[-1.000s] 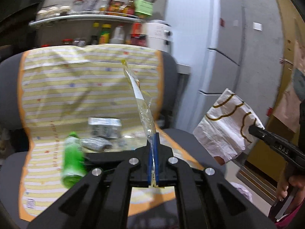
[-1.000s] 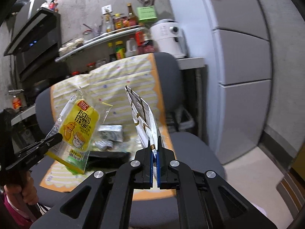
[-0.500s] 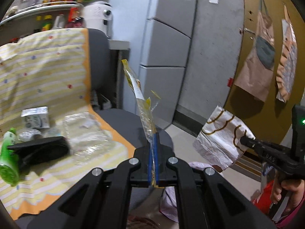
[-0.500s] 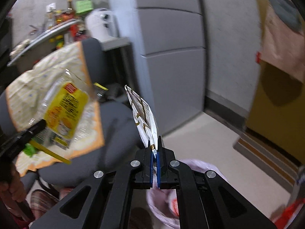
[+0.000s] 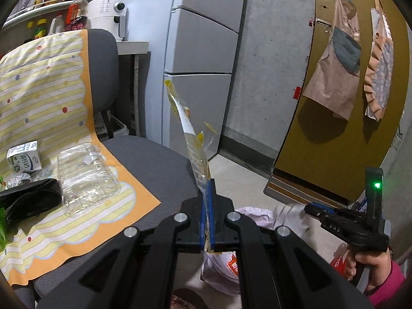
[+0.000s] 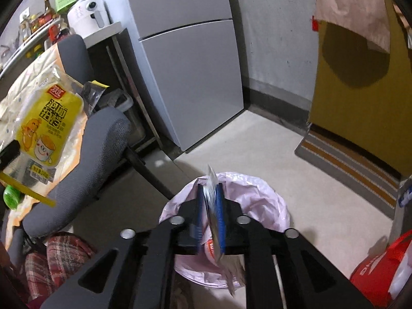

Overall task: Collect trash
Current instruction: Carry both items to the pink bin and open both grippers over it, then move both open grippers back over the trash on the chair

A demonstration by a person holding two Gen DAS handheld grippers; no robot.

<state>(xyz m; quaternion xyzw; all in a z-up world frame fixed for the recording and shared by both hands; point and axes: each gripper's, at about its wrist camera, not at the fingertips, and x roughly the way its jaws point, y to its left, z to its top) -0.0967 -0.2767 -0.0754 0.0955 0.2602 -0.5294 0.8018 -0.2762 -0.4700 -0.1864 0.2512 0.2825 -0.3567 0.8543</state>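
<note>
My left gripper (image 5: 207, 188) is shut on a clear and yellow snack wrapper (image 5: 190, 139), which stands up from the pads; the right wrist view shows that wrapper (image 6: 43, 123) at the far left. My right gripper (image 6: 209, 193) hangs over the bin with the pink liner (image 6: 257, 193), its jaws opening. A white wrapper (image 6: 213, 213) sits loose between the pads and slides down toward the liner. In the left wrist view the right gripper (image 5: 307, 207) is at the lower right, beside the pink liner (image 5: 255, 211).
A grey chair (image 5: 154, 164) with a yellow striped cloth (image 5: 38, 97) carries a clear plastic tray (image 5: 87, 175), a small carton (image 5: 24, 157) and a black case (image 5: 31, 200). A grey fridge (image 6: 190, 64) stands behind. A red bag (image 6: 378, 270) and a striped mat (image 6: 347, 164) lie on the floor.
Both grippers swung from the chair to the right and down over the bin. The right jaws parted and the white wrapper sank between them. The left grip is unchanged.
</note>
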